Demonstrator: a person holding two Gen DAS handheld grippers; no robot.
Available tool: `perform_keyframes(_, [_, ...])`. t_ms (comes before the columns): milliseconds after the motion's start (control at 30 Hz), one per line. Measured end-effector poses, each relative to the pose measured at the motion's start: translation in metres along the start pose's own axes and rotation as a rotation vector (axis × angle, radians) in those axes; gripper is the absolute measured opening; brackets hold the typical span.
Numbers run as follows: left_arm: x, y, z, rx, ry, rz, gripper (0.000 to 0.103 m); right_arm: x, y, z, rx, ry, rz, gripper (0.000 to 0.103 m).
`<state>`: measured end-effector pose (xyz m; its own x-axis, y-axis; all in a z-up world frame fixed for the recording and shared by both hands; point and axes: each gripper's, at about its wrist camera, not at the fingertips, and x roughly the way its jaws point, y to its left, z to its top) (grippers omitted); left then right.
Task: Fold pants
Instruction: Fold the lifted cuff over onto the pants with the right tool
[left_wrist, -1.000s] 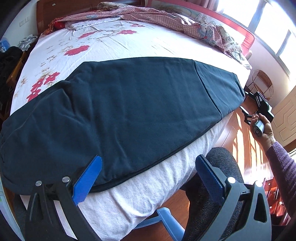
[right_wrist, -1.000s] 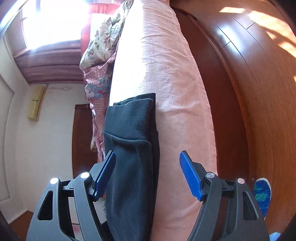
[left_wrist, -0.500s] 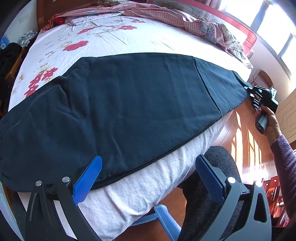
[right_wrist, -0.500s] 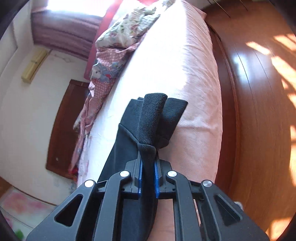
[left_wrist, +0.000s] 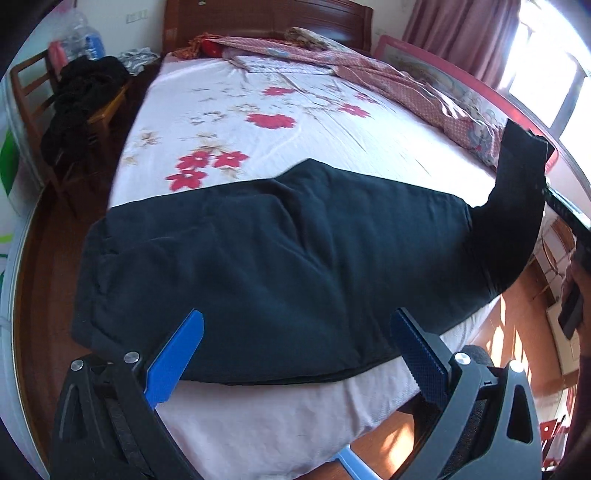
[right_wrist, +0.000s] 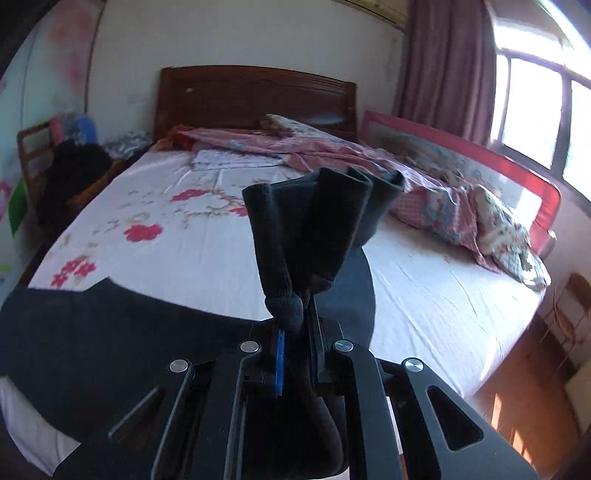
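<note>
Now, pants: dark navy pants (left_wrist: 280, 266) are spread across the near edge of the bed (left_wrist: 258, 122); in the left wrist view the waist end is seen toward 9 o'clock and the leg end toward 3 o'clock, where it is lifted off the sheet.
Cuffs: ribbed cuffs (right_wrist: 321, 221) are bunched and raised above the mattress, fanning out past the pads toward 12 o'clock in the right wrist view.
Right gripper: the right gripper (right_wrist: 295, 350) has been closed tight on the cuff fabric, which is pinched between its blue pads; the jaws are drawn nearly together.
Left gripper: the left gripper (left_wrist: 295, 354) is held wide apart over the near hem of the pants; nothing is caught between its blue fingers (left_wrist: 173, 362), and no contact with the cloth can be made out.
Bedding: a white sheet with red flowers is seen under the pants; a pink patterned quilt (left_wrist: 388, 81) is heaped toward 1 o'clock, by the red bed rail (right_wrist: 480, 162).
Surroundings: a wooden headboard (right_wrist: 255, 99) is at 12 o'clock; a wooden chair (left_wrist: 55, 110) piled with dark clothing is at 10 o'clock.
</note>
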<state>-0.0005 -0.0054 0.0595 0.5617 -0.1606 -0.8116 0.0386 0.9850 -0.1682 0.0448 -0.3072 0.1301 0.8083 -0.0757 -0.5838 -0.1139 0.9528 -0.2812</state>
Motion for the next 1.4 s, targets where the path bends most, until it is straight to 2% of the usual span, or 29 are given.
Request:
perform_keyframes(67, [-0.003,0.022,-0.002,-0.041,-0.005,0.028,0.101,0.012,0.071,-0.022,-0.175,0.047,0.018,0.009])
perform_keyframes(133, [-0.006,0.041,-0.007,-0.083,-0.008,0.048,0.101,0.032,0.132,-0.060,-0.341,0.126,0.046,0.009])
perform_keyframes(200, [-0.009,0.056,-0.012,-0.119,-0.006,0.058,0.101,0.047,0.168,-0.101,-0.512,0.141,-0.042,0.009])
perform_keyframes(233, [-0.010,0.062,-0.014,-0.131,-0.009,0.062,0.101,0.045,0.173,-0.106,-0.557,0.100,-0.089,0.009])
perform_keyframes(300, [-0.010,0.071,-0.018,-0.142,-0.015,0.073,0.101,0.040,0.167,-0.098,-0.539,0.104,-0.090,0.009])
perform_keyframes(400, [-0.003,0.080,-0.023,-0.159,0.005,0.079,0.101,0.032,0.167,-0.094,-0.647,0.073,-0.134,0.009])
perform_keyframes(467, [0.002,0.082,-0.024,-0.175,0.016,0.068,0.101,0.037,0.172,-0.103,-0.738,0.151,-0.103,0.009])
perform_keyframes(533, [0.004,0.081,-0.024,-0.176,0.015,0.062,0.101,0.031,0.175,-0.112,-0.809,0.130,-0.122,0.014])
perform_keyframes(567, [0.004,0.081,-0.023,-0.174,0.013,0.058,0.101,0.023,0.177,-0.111,-0.821,0.150,-0.101,0.015])
perform_keyframes(633, [0.003,0.080,-0.022,-0.170,0.008,0.054,0.101,0.000,0.168,-0.094,-0.726,0.142,-0.013,0.026])
perform_keyframes(733, [0.002,0.084,-0.023,-0.179,0.009,0.064,0.101,-0.029,0.142,-0.052,-0.425,0.116,0.176,0.027])
perform_keyframes(767, [0.003,0.085,-0.023,-0.183,0.008,0.065,0.101,-0.027,0.130,-0.038,-0.314,0.115,0.191,0.027])
perform_keyframes(867, [0.004,0.090,-0.023,-0.198,0.012,0.063,0.101,0.002,0.109,-0.018,-0.118,0.117,0.108,0.027])
perform_keyframes(900, [0.003,0.092,-0.023,-0.209,0.006,0.053,0.101,0.014,0.110,-0.019,-0.100,0.140,0.106,0.027])
perform_keyframes(967, [-0.003,0.100,-0.022,-0.232,-0.010,0.045,0.101,0.048,0.134,-0.040,-0.189,0.266,0.104,0.027])
perform_keyframes(1000, [-0.006,0.106,-0.023,-0.243,-0.022,0.044,0.101,0.052,0.145,-0.054,-0.227,0.247,0.079,0.027])
perform_keyframes(1033, [-0.009,0.114,-0.023,-0.258,-0.032,0.042,0.101,0.044,0.149,-0.061,-0.258,0.168,0.036,0.027])
perform_keyframes(1067, [-0.010,0.123,-0.023,-0.277,-0.039,0.029,0.101,0.041,0.153,-0.066,-0.293,0.139,0.008,0.027])
perform_keyframes(1167, [-0.003,0.162,-0.023,-0.330,-0.019,-0.035,0.101,0.037,0.148,-0.062,-0.247,0.164,0.009,0.027])
perform_keyframes(1267, [0.011,0.201,-0.024,-0.393,-0.007,-0.147,0.101,0.037,0.136,-0.054,-0.155,0.216,0.058,0.027])
perform_keyframes(1400, [0.043,0.234,-0.028,-0.445,0.024,-0.329,0.101,0.050,0.149,-0.051,-0.192,0.236,0.038,0.027])
